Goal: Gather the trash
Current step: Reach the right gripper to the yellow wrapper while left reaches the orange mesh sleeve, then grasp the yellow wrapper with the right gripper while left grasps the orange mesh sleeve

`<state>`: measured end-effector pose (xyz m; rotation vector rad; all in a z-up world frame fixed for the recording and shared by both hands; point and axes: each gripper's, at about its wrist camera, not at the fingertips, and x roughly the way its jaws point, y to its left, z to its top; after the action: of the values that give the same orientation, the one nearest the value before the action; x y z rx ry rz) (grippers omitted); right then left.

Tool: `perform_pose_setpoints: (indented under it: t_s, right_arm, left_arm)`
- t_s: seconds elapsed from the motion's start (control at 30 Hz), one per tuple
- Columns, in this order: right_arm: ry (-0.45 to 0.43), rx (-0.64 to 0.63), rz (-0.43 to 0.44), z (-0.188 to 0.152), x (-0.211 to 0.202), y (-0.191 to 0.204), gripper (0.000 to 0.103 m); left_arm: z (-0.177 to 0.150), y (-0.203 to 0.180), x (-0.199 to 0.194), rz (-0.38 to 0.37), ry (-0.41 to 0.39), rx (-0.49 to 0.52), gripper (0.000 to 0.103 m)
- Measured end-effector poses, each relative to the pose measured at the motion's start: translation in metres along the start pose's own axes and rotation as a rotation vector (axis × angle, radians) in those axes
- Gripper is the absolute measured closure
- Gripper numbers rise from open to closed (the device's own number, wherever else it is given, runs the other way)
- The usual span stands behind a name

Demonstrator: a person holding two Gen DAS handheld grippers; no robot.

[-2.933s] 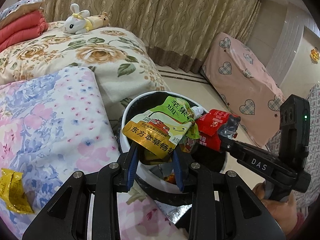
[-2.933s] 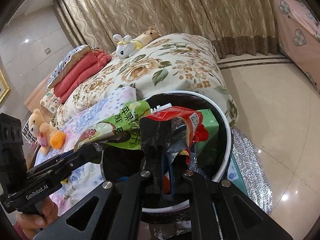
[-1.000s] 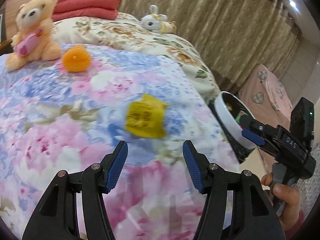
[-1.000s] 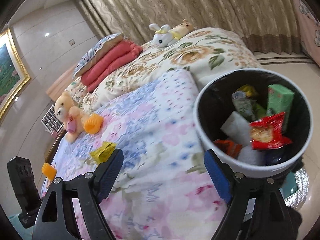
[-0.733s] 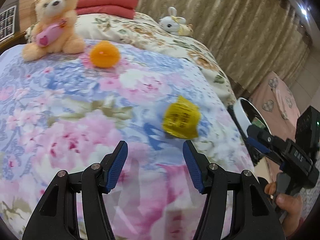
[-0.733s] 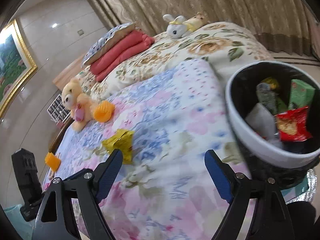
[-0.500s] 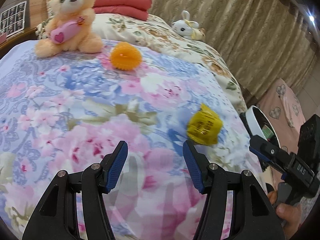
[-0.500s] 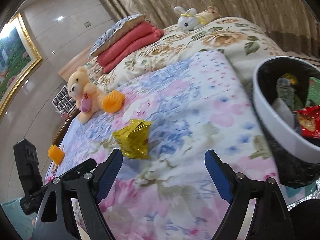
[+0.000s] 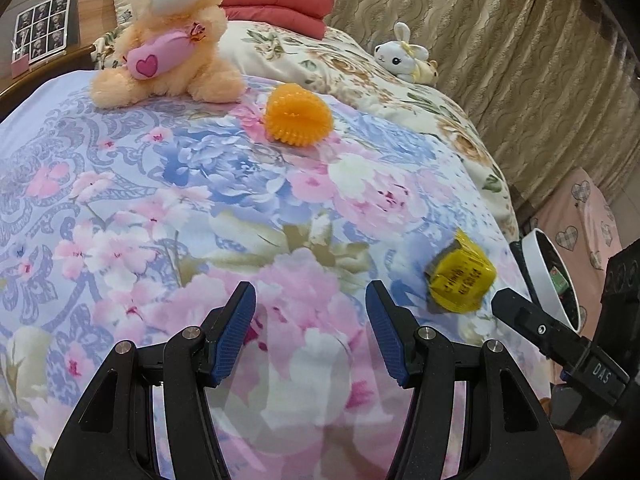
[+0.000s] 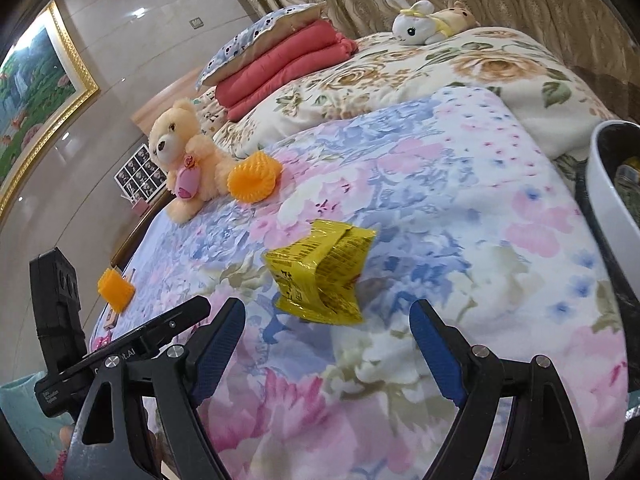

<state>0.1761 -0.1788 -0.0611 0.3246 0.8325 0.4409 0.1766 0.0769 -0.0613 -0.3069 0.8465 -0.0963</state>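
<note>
A crumpled yellow foil wrapper [image 10: 322, 270] lies on the floral quilt, just ahead of my right gripper [image 10: 328, 316], which stands open and empty above the bed. In the left wrist view the same yellow wrapper [image 9: 460, 280] is off to the right of my left gripper [image 9: 310, 300], also open with nothing between its fingers. The white-rimmed trash bin [image 10: 610, 180] with packets inside stands beside the bed at the right edge; the bin [image 9: 550, 276] also shows past the bed's edge in the left view, behind the right gripper's body.
A peach teddy bear [image 9: 172, 36], an orange spiky ball [image 9: 298, 114], a plush rabbit [image 9: 404, 58] and folded red blankets [image 10: 280, 64] sit further up the bed. A small orange item [image 10: 116, 288] lies near the bed's far-left side.
Both grippers swung away from the bin and over the quilt. The yellow wrapper slid rightward in the left view and came close ahead of the right gripper's open fingers.
</note>
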Motion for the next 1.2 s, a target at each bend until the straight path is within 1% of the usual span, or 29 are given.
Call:
perform_pose_setpoints:
  t_s: [0.3, 0.37, 0.4, 0.43, 0.47, 0.57, 0.6, 0.8, 0.9, 0.93, 1.03, 1.13, 1.2]
  right_arm:
    - [0.02, -0.012, 0.0, 0.008, 0.025, 0.004, 0.017]
    - [0.025, -0.018, -0.008, 0.009, 0.029, 0.004, 0.02]
    - [0.026, -0.021, -0.013, 0.01, 0.031, 0.004, 0.022]
    - [0.026, -0.024, -0.019, 0.011, 0.032, 0.004, 0.032]
    - [0.029, -0.027, -0.025, 0.012, 0.034, 0.003, 0.044]
    - [0.014, -0.028, -0.03, 0.018, 0.035, 0.0, 0.053]
    - [0.002, -0.031, -0.033, 0.021, 0.033, -0.001, 0.054]
    - [-0.042, 0.001, -0.033, 0.038, 0.031, -0.017, 0.056]
    - [-0.058, 0.019, -0.034, 0.043, 0.034, -0.025, 0.056]
    - [-0.057, 0.024, -0.033, 0.044, 0.035, -0.026, 0.056]
    - [-0.044, 0.05, -0.027, 0.043, 0.041, -0.033, 0.056]
    - [-0.052, 0.068, -0.022, 0.044, 0.041, -0.035, 0.056]
    - [-0.046, 0.078, -0.017, 0.044, 0.042, -0.037, 0.056]
  left_arm:
    - [0.013, 0.005, 0.016, 0.013, 0.024, -0.01, 0.042]
    - [0.015, 0.005, 0.02, 0.014, 0.03, -0.008, 0.042]
    - [0.016, 0.005, 0.022, 0.016, 0.032, -0.006, 0.042]
    - [0.018, 0.004, 0.024, 0.02, 0.034, -0.002, 0.041]
    - [0.02, 0.003, 0.026, 0.021, 0.035, 0.002, 0.041]
    - [0.028, 0.0, 0.034, 0.024, 0.04, 0.014, 0.041]
    - [0.031, 0.0, 0.036, 0.024, 0.04, 0.016, 0.041]
    - [0.06, 0.005, 0.053, 0.056, 0.01, 0.008, 0.041]
    - [0.075, 0.01, 0.065, 0.095, -0.019, 0.005, 0.041]
    - [0.08, 0.012, 0.07, 0.102, -0.014, -0.002, 0.041]
    - [0.092, 0.017, 0.076, 0.075, -0.016, -0.033, 0.041]
    - [0.104, 0.012, 0.085, 0.08, -0.035, -0.015, 0.041]
    - [0.109, 0.01, 0.096, 0.075, -0.02, -0.015, 0.041]
